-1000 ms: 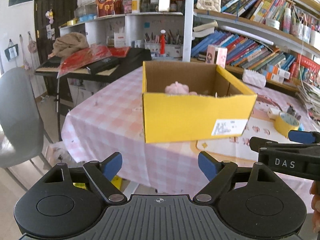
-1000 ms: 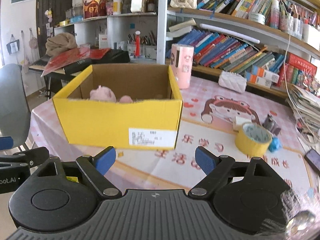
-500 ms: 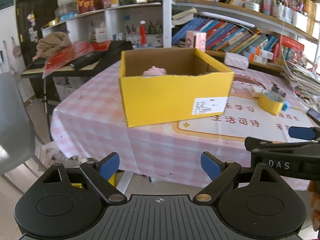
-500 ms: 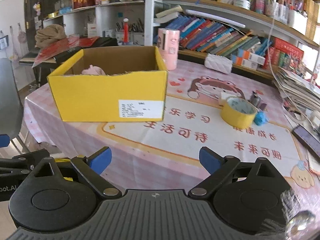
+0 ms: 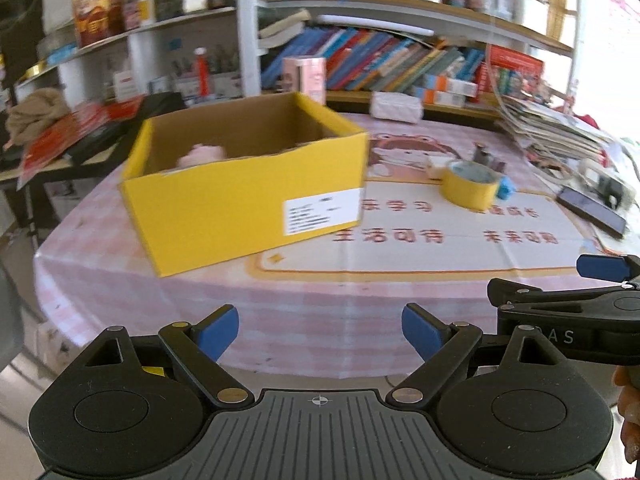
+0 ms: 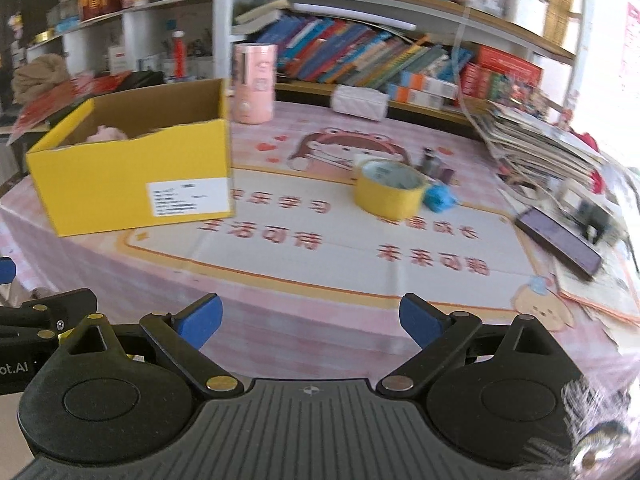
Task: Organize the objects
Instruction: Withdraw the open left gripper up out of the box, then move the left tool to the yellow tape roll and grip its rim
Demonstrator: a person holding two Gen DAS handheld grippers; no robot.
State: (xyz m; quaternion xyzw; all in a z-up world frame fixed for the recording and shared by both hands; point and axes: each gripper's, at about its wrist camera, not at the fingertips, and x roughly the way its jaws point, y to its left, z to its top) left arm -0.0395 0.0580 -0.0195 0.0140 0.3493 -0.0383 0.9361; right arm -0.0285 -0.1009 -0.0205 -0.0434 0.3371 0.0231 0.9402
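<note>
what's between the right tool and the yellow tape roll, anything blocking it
Nothing visible. The right tool is open, and only bare printed tablecloth lies between it and the yellow tape roll. A small blue object sits against the roll's right side.

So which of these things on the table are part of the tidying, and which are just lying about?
Probably part of the job:
yellow box
pink toy inside it
yellow tape roll
small blue thing beside the roll

Just lying about:
phone
pink canister
stacked magazines
shelf books

The pink toy is mostly hidden behind the yellow box wall; label print is blurred.
</note>
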